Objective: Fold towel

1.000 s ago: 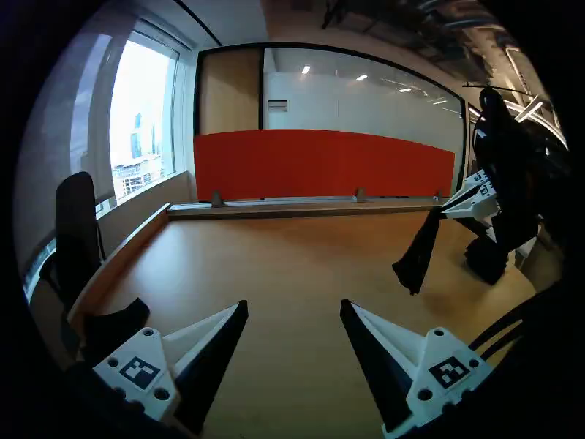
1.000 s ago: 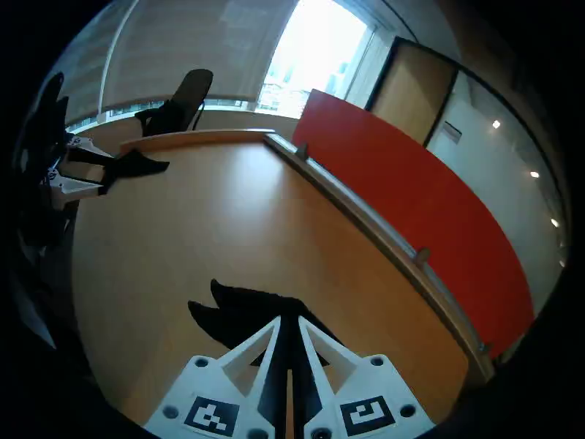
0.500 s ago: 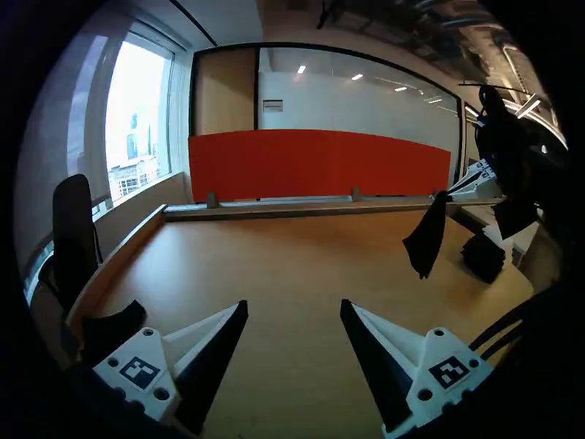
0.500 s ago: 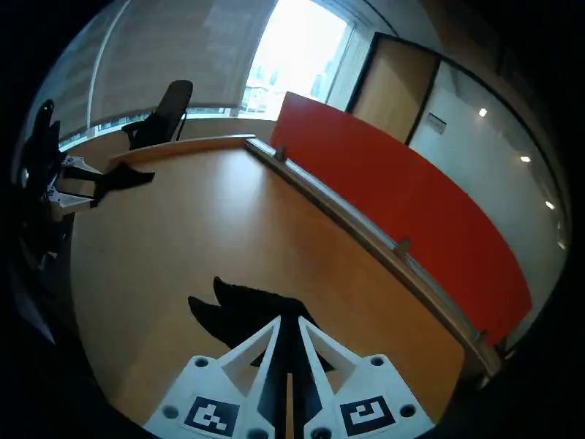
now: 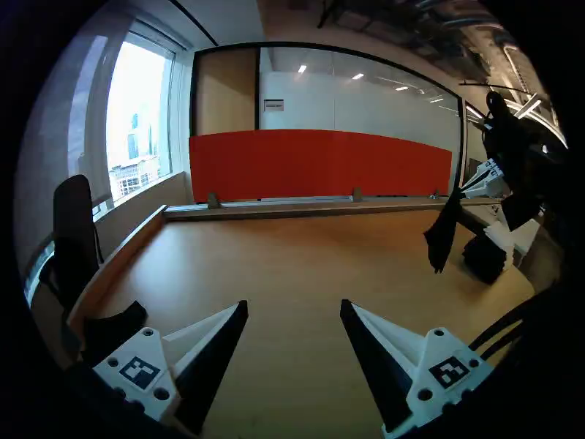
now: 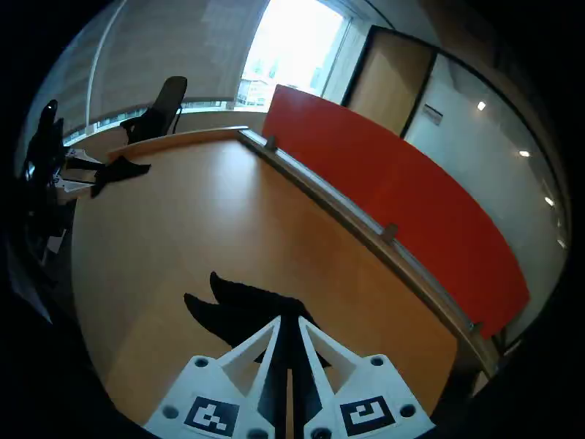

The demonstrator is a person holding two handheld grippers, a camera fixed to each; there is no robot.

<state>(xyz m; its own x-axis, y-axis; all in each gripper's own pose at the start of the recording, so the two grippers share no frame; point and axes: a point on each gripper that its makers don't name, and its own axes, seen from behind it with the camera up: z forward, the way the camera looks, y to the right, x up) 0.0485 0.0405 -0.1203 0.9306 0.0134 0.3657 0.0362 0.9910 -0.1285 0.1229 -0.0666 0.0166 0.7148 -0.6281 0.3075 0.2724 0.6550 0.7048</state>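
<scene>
Black cloth towel (image 6: 234,311): we see it hanging in the air above the smooth light-brown wooden desk (image 6: 219,219). It is loose and bunched, with two pointy ends dangling down. It looks lifted off the wood.
White plastic right gripper (image 6: 289,325): its two fingers are squeezed together, and the top of the towel is pinched between them.
White plastic left gripper (image 5: 292,304): its two fingers stand wide apart with nothing between them. It hovers low over the near edge of the wooden desk.
Towel and grippers: the towel starts right at the right gripper's fingertips and hangs below them. It is well apart from the left gripper, far over on the right side of the left gripper view.
Wooden desk: the big middle part is bare, so we think there is room to spread the towel out.
Done so far: we think only the picking up is done. We see no fold in the towel yet.
Left to do: we think almost all of it. The towel needs to be laid flat or held by two corners, and then folded over. The left gripper will likely have to help.
Small dark cloth lump (image 5: 110,325): it lies at the desk's edge just beside the left gripper. We cannot tell what it is.
Low dark pile (image 5: 484,257): it sits on the desk near the hanging towel. We cannot tell if it is more towels.
Long red panel (image 5: 322,164): it stands along the far edge of the desk.
</scene>
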